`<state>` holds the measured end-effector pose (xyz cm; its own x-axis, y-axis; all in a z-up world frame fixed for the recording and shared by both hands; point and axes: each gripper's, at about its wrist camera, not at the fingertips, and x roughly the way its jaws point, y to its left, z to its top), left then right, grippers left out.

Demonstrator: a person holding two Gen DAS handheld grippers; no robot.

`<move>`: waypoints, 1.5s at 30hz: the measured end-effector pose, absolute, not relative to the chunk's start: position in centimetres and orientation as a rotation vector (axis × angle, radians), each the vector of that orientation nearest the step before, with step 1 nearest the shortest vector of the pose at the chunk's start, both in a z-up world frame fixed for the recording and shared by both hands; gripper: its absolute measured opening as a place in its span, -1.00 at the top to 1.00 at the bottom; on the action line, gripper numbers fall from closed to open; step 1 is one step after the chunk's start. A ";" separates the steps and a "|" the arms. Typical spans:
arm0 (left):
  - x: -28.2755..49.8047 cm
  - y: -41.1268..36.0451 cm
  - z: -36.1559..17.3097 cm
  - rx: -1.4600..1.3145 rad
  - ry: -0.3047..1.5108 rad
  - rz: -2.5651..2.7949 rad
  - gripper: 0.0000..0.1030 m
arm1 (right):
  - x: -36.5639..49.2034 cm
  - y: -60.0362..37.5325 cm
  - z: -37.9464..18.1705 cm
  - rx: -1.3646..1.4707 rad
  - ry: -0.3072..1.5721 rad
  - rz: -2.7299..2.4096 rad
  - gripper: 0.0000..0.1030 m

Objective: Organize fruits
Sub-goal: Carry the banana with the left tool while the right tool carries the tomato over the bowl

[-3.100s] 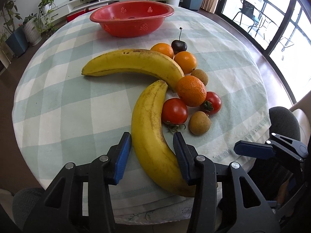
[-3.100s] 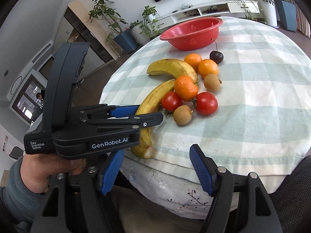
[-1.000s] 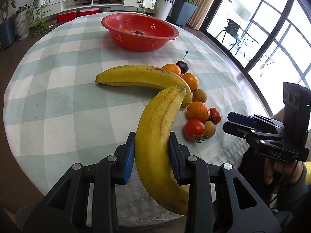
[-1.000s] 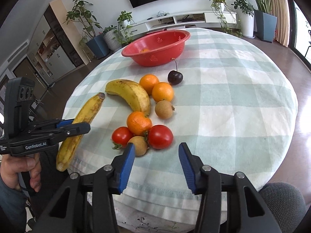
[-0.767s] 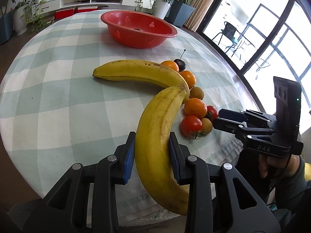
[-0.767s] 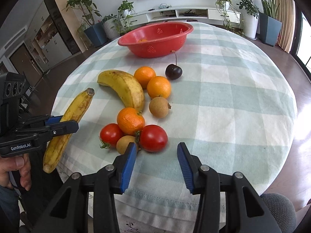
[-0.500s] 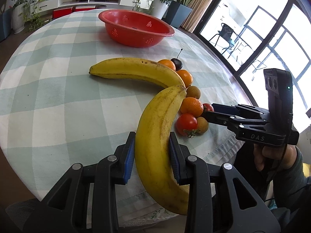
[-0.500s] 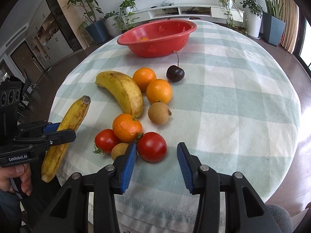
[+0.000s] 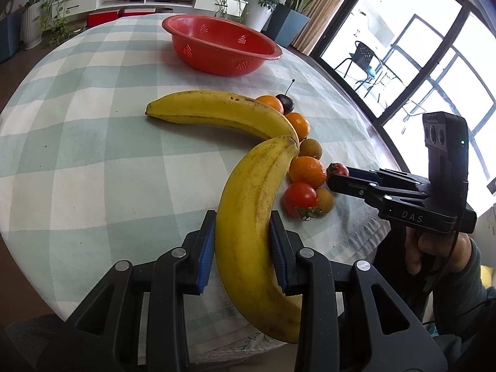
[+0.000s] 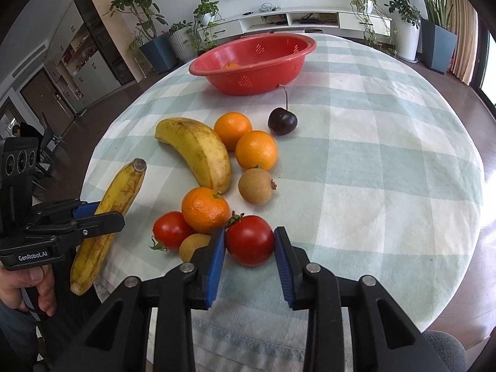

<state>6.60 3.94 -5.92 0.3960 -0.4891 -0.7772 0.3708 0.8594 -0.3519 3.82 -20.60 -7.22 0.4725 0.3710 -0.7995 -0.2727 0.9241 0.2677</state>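
Note:
My left gripper (image 9: 242, 241) is shut on a yellow banana (image 9: 254, 204) and holds it above the near table edge; it also shows in the right wrist view (image 10: 105, 214). My right gripper (image 10: 248, 241) has its pads on both sides of a red tomato (image 10: 250, 239) that rests on the cloth. A second banana (image 10: 201, 152), three oranges (image 10: 256, 149), a second tomato (image 10: 169, 231), two brown round fruits (image 10: 255, 185) and a dark cherry (image 10: 282, 121) lie clustered. The red bowl (image 10: 279, 59) stands at the far side with an orange inside.
The round table has a green-and-white checked cloth (image 10: 387, 167). Its right half and far left (image 9: 77, 124) hold no fruit. Potted plants, a low white shelf and large windows stand beyond the table.
My right gripper has moved forward onto the front tomato and its jaws have narrowed around it. My left gripper has kept hold of the lifted banana and shifted slightly.

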 end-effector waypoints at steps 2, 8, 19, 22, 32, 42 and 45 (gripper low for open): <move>6.6 4.1 -5.7 -0.137 1.022 -0.545 0.42 | 3.7 -21.1 -6.8 0.124 0.990 0.386 0.33; 7.0 4.9 -4.6 -0.155 0.995 -0.542 0.42 | 3.7 -23.3 -5.3 0.179 0.931 0.340 0.33; 12.4 6.9 1.3 -0.136 0.872 -0.512 0.42 | 7.5 -27.5 -0.5 0.242 0.814 0.270 0.33; 14.9 6.6 3.3 -0.125 0.836 -0.514 0.42 | 9.3 -27.2 1.7 0.222 0.768 0.279 0.33; 25.2 0.9 6.5 -0.066 0.816 -0.539 0.42 | 17.5 -23.1 5.9 0.158 0.689 0.371 0.33; 31.6 -2.6 1.9 -0.051 0.904 -0.526 0.42 | 23.3 -18.7 1.5 -0.020 0.816 0.348 0.33; 32.5 -3.1 0.3 -0.038 0.927 -0.528 0.42 | 23.8 -17.5 -0.1 -0.078 0.852 0.357 0.33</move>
<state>32.48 -3.09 0.31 0.4829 -0.4496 -0.7514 0.4174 0.8726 -0.2538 23.81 -17.53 -0.13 0.6032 0.2773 -0.7478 -0.3394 0.9377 0.0739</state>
